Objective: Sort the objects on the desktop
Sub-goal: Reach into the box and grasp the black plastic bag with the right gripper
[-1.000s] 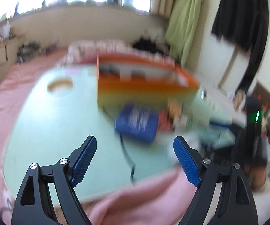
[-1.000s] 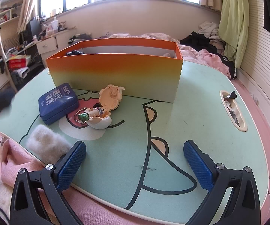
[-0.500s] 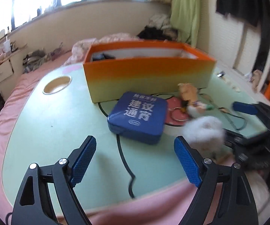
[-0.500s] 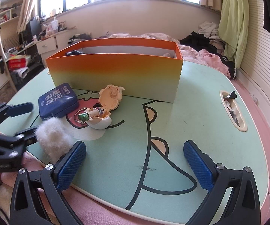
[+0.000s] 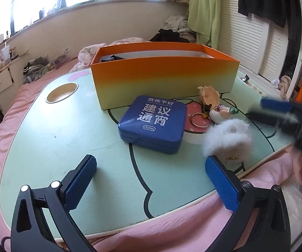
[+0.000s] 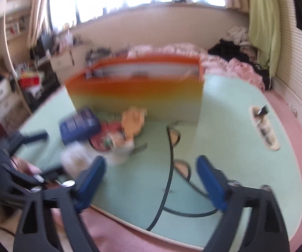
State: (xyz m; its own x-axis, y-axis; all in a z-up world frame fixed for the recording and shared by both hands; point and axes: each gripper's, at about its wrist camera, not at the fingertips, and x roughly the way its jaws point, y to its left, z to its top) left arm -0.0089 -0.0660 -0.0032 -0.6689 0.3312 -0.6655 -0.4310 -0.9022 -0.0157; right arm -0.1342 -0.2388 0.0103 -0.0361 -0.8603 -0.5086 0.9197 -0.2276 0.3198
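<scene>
A blue tin (image 5: 154, 124) lies on the green lap table (image 5: 46, 138) in front of an orange box (image 5: 163, 77). Right of the tin lie a toy keychain with a ring (image 5: 212, 109) and a white fluffy pouch (image 5: 227, 138). My left gripper (image 5: 151, 180) is open and empty, low over the table's near edge, short of the tin. My right gripper (image 6: 151, 180) is open and empty; its view is blurred, with the tin (image 6: 79, 126), the keychain (image 6: 125, 130) and the box (image 6: 138, 90) ahead of it. It shows blurred at the right of the left wrist view (image 5: 287, 113).
A round cup hole (image 5: 61, 92) is at the table's far left, and a slot with small items (image 6: 264, 126) at its right. Pink bedding (image 5: 172, 231) surrounds the table. Clothes and a cabinet stand behind.
My left gripper has swung round and steadied facing the tin. My right gripper has begun moving, blurring its view, and its jaws stand a little narrower. The left gripper now shows at that view's left.
</scene>
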